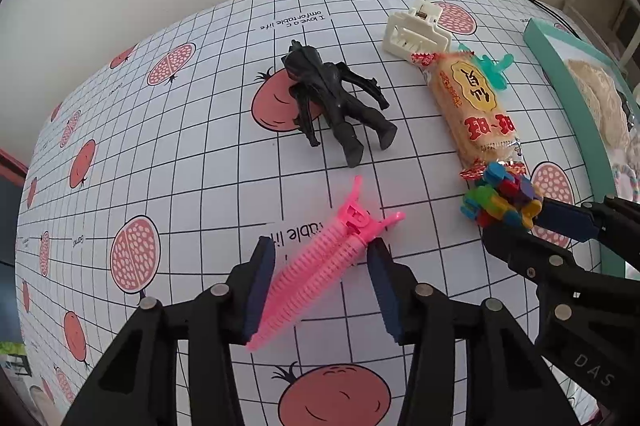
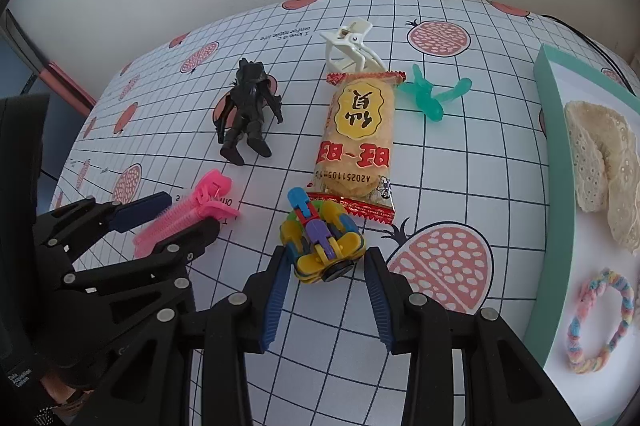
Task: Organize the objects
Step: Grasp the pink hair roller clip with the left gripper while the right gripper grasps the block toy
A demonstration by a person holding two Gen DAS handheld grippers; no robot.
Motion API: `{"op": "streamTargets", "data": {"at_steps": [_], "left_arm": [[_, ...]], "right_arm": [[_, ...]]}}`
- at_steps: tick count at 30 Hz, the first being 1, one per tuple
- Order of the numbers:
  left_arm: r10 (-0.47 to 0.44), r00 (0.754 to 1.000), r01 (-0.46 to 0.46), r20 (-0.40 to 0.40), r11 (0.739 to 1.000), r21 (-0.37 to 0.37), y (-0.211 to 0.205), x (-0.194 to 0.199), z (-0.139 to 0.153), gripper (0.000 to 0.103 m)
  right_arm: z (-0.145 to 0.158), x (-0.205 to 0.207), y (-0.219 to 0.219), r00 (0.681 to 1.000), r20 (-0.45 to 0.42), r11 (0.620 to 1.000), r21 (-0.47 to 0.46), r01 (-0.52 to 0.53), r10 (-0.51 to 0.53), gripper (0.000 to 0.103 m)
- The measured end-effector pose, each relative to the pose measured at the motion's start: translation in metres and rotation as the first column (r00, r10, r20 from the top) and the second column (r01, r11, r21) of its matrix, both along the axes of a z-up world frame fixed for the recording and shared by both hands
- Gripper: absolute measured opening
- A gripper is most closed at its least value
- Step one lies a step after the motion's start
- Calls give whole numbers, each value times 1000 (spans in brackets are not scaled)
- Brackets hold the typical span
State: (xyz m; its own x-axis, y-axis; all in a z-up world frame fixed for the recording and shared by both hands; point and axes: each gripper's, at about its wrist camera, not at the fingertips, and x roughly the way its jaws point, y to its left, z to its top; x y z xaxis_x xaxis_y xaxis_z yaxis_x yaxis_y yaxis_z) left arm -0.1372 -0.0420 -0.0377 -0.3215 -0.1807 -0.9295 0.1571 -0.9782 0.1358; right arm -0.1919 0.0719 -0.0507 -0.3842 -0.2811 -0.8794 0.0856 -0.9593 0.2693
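On the desk (image 1: 192, 162), the pink hair clip (image 1: 320, 262) lies between the left gripper's (image 1: 324, 290) parted jaws; the colourful toy (image 2: 322, 246) sits between the right gripper's (image 2: 326, 300) parted jaws.

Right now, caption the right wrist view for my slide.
Open right gripper straddling a multicolored block toy below a rice cracker packet.

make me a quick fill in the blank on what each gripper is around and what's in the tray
The left gripper straddles the ____ hair clip.
The right gripper straddles the multicoloured ____.
The snack packet lies between the black figure and the ____ clip.
The scrunchie lies in the ____.

Missing: pink; toy; teal; tray
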Motion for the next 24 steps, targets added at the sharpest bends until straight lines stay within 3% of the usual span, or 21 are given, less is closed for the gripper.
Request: {"op": "streamTargets", "data": {"at_steps": [15, 17, 24], "left_arm": [[67, 998, -67, -5, 997, 28, -1, 6, 10, 43], [79, 997, -78, -17, 996, 31, -2, 7, 15, 41], [95, 995, -92, -33, 994, 61, -1, 9, 26, 37]], "right_arm": [[3, 3, 9, 1000, 0, 999, -38, 18, -18, 39], [8, 4, 10, 1000, -10, 999, -42, 12, -12, 31], [17, 8, 12, 1000, -31, 998, -57, -2, 0, 28]]}}
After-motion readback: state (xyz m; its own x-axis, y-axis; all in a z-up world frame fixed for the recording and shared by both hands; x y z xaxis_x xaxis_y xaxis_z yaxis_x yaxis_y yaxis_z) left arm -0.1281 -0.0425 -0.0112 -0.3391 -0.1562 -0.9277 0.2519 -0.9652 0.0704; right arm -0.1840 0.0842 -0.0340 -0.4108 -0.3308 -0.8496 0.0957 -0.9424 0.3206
